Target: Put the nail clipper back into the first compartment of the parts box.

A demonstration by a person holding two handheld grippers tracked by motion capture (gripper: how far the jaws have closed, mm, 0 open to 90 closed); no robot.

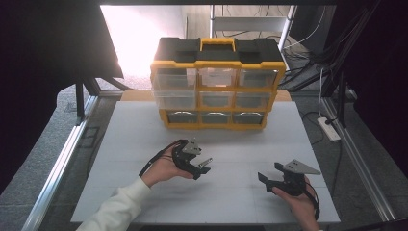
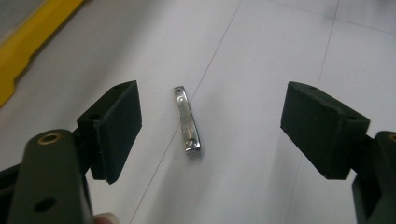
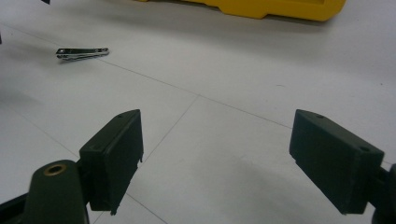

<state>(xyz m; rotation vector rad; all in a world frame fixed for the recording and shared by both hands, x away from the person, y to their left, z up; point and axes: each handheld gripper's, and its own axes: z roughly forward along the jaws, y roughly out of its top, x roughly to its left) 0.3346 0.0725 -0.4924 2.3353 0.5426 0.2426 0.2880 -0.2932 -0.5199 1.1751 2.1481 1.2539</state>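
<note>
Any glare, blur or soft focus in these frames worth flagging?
High view: strong window glare blows out the area behind the organizer, and the sides fall dark. Left gripper view: the nail clipper is fairly sharp, with the near jaws slightly soft. Right gripper view: even light, soft shadows on the table.

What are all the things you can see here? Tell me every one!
nail clipper: one, shiny silver, lying flat on the table between the left gripper's open jaws, not touched.
drawer organiser: one, yellow frame with black top and clear drawers, at the far side of the table.
table: one, white top.
power strip: one, white, on the floor to the right of the table.
left gripper: one, black, open, over the nail clipper.
right gripper: one, black, open, nothing between its jaws, at the near right of the table.
sleeve: one, white, on the left arm.
</note>
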